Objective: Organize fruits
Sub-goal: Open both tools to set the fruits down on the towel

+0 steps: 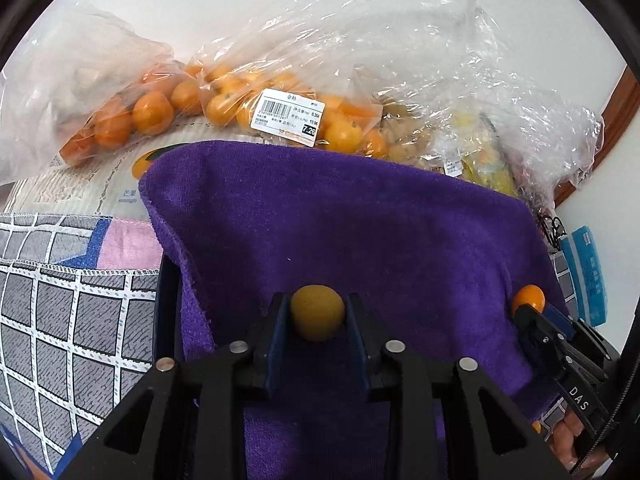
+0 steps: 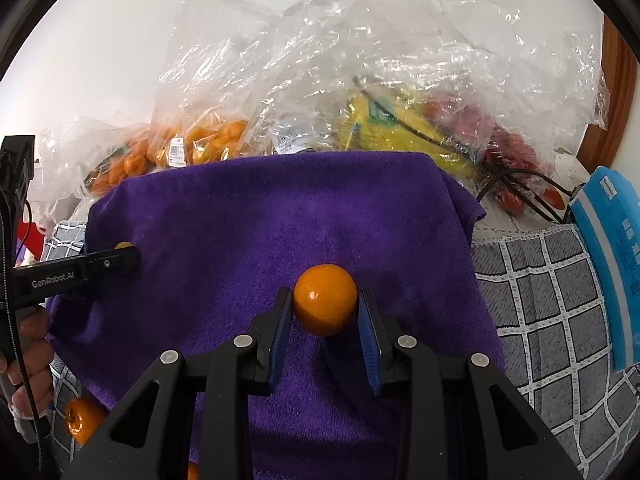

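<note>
My left gripper (image 1: 317, 314) is shut on a small yellow-orange kumquat (image 1: 317, 312) above a purple towel (image 1: 340, 216). My right gripper (image 2: 325, 312) is shut on a small orange (image 2: 325, 305) over the same towel (image 2: 280, 208). The right gripper also shows at the right of the left wrist view (image 1: 532, 312), with its orange (image 1: 529, 297). The left gripper shows at the left of the right wrist view (image 2: 128, 256), with its kumquat (image 2: 124, 245) peeking out.
Clear bags of oranges (image 1: 120, 116) and kumquats (image 1: 280, 108) lie behind the towel, with a bag of yellow fruit (image 2: 400, 132) and red fruit (image 2: 516, 152). A loose orange (image 2: 82, 420) lies at the towel's near left. A blue pack (image 2: 612, 264) lies on the checked cloth (image 2: 552, 300).
</note>
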### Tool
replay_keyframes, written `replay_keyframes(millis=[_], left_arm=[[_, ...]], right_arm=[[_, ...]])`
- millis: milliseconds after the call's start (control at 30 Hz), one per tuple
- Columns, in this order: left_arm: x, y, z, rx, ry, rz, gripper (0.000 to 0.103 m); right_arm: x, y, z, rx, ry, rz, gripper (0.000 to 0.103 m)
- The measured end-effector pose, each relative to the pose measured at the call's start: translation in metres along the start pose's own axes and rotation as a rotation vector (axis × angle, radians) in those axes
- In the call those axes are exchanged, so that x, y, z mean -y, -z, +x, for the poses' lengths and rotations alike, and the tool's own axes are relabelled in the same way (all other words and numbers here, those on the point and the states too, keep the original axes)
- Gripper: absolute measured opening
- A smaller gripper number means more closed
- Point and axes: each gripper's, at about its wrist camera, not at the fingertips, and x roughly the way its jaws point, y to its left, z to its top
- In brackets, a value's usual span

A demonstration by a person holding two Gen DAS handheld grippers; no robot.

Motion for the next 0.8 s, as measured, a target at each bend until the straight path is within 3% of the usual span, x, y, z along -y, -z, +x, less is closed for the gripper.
replay_keyframes(millis=[133, 400, 800], left_arm=[[0.004, -0.001, -0.002, -0.003, 0.002, 0.001, 0.041], [0.008, 0.004, -0.027, 0.041, -0.013, 0.022, 0.041], [0.023, 0.028, -0.087, 0.106, -0.032, 0.054, 0.041]], right_arm=[[-0.002, -0.005, -0.015, 0.043, 0.018, -0.008, 0.038], [-0.005, -0.003, -0.047, 0.104, 0.039, -0.004, 0.038], [-0.005, 0.024, -0.100, 0.117, 0.085, 0.044, 0.038]])
